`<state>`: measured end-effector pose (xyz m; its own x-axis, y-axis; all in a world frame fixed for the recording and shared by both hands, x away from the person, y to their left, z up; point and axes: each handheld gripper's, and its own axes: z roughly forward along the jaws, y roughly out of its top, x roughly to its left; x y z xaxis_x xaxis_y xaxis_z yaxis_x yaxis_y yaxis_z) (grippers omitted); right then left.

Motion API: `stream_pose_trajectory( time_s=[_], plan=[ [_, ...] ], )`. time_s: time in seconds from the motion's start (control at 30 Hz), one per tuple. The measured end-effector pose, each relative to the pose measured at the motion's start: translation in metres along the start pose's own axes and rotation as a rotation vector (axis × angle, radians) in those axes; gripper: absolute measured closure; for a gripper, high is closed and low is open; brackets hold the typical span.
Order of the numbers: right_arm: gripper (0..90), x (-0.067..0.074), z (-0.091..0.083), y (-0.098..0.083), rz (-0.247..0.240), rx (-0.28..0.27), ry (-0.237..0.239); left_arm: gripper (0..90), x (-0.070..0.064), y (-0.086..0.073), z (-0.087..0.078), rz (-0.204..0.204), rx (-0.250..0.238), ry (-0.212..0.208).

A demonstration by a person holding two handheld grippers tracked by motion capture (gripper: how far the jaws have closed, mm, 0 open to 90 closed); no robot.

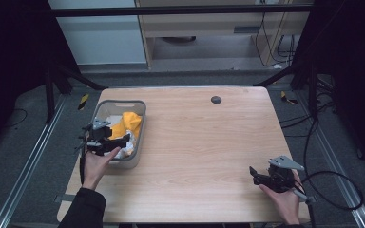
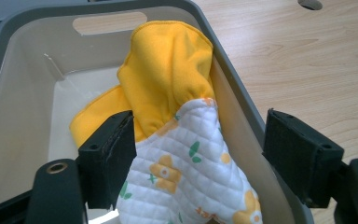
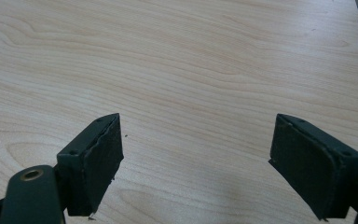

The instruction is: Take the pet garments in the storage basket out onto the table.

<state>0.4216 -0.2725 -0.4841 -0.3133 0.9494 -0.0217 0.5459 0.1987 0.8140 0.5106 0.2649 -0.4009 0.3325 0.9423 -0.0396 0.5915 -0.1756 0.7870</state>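
A grey basket (image 1: pixel 141 124) stands at the table's left edge. In it lie a yellow cloth (image 1: pixel 129 121) and a white quilted cloth with yellow flowers (image 1: pixel 130 144). In the left gripper view the yellow cloth (image 2: pixel 168 70) drapes up the basket's right wall (image 2: pixel 242 102), with the quilted cloth (image 2: pixel 191 172) over its lower part. My left gripper (image 1: pixel 119 142) (image 2: pixel 200 140) hangs over the basket's near end, jaws wide; the cloths and the wall lie between them, unpressed. My right gripper (image 1: pixel 254 173) (image 3: pixel 198 154) rests open above bare wood at the front right.
The wooden table (image 1: pixel 199 142) has a small black round hole (image 1: pixel 216 99) near its far edge. Black cables (image 1: pixel 332 190) loop on the floor to the right. Metal frame rails run along both sides of the table.
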Motion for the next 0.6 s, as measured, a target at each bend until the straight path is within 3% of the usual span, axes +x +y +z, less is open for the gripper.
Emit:
stream_pose_trajectory(
  time_s=[0.6],
  plan=[
    [17.3, -0.001, 0.000, 0.000, -0.001, 0.001, 0.001, 30.4, -0.001, 0.015, 0.015, 0.007, 0.063, -0.004]
  ],
)
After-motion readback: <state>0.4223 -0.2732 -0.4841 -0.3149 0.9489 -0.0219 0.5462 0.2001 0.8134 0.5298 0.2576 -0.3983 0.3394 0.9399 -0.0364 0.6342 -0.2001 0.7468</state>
